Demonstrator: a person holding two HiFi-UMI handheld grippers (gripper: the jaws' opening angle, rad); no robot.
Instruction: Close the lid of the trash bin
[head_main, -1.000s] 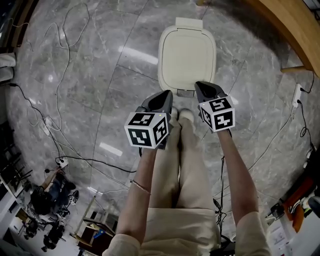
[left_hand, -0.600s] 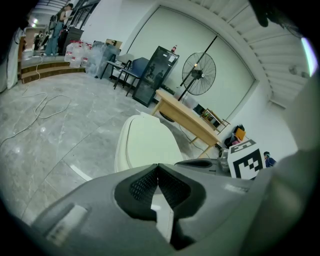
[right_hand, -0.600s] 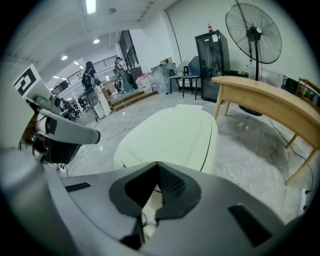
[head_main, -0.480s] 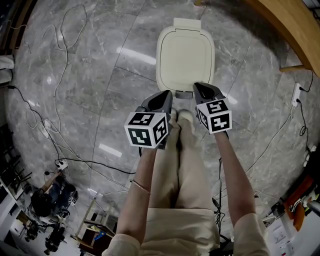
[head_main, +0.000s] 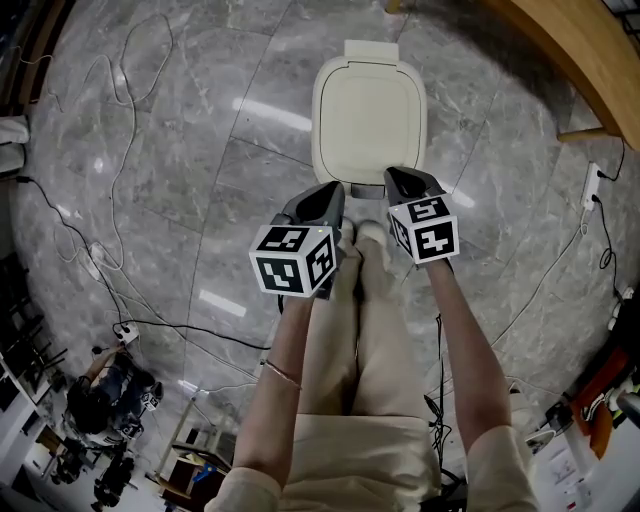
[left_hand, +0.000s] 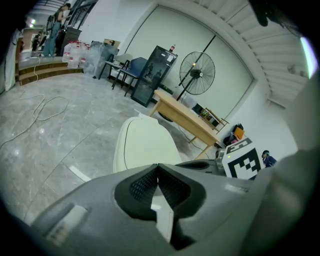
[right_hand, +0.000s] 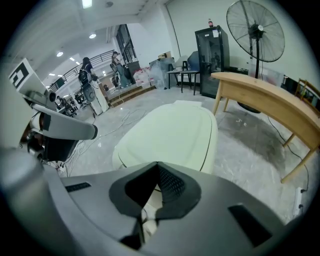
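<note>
The left gripper (head_main: 331, 189) and right gripper (head_main: 401, 176) hang at the near edge of the trash bin (head_main: 372, 48), both clenched on nothing. Neither has shifted in the last second. Beyond them the lid (head_main: 368, 105) lies flat, so the closing looks done.

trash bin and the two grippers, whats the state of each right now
trash bin lid: closed, lying flat on the trash bin
left gripper: shut, nothing between its jaws
right gripper: shut, nothing between its jaws
standing fan: upright; cannot tell whether it is running
</note>
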